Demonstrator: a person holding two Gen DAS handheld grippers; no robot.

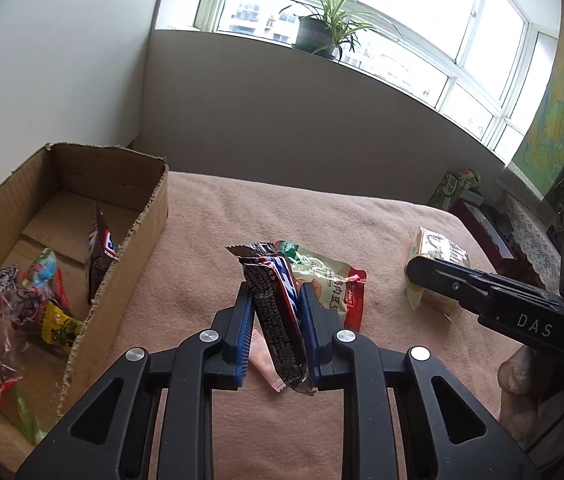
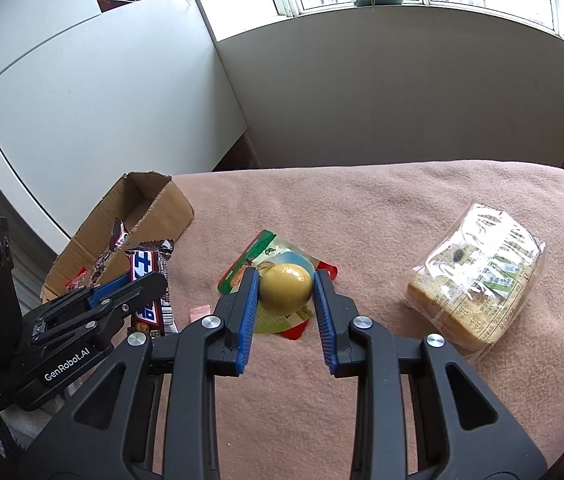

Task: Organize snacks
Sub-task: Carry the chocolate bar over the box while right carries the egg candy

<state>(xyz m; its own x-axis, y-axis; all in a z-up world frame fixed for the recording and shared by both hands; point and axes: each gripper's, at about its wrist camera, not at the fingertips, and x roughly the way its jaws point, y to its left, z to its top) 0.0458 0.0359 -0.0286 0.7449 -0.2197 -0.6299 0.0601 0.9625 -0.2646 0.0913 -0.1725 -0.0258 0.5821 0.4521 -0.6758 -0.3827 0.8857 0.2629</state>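
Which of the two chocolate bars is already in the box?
The chocolate bar leaning upright against the cardboard box's inner wall. The other chocolate bar is clamped in the left gripper above the blanket.

A: The cardboard box sits far left on the blanket, candies inside.

B: The sachet lies mid-blanket; the bread pack lies right of it.
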